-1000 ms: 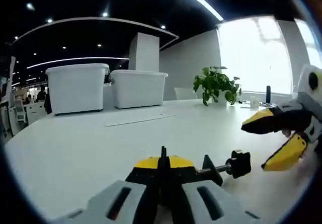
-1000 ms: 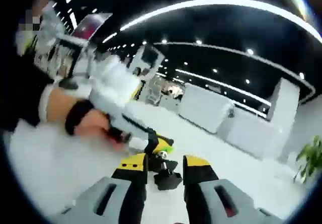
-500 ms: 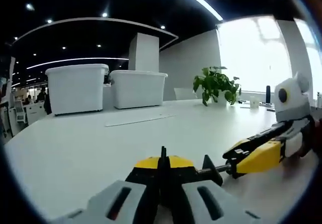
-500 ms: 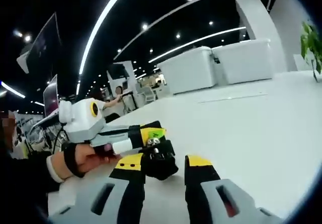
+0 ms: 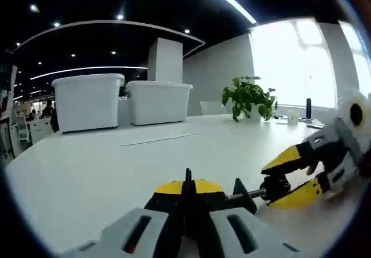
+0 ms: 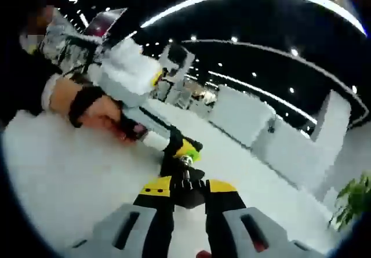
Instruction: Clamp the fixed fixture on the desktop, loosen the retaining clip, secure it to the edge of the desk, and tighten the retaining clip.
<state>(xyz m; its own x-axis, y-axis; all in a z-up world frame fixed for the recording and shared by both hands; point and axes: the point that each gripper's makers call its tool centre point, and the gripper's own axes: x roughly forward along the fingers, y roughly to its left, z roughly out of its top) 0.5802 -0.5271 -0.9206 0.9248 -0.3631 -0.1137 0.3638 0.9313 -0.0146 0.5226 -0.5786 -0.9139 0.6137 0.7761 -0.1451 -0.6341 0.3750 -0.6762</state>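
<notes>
The white desk [image 5: 87, 171] carries it all. Your left gripper [image 5: 186, 195] is pinched tight on the fixture [image 5: 217, 199], which sits on the desk. Your right gripper [image 6: 189, 191] is clamped around its black screw knob [image 6: 188, 185].

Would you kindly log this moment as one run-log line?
left hand-held gripper: shut on yellow-and-black clamp fixture | right hand-held gripper: shut on black screw knob | white desk: clamp not yet at edge
</notes>
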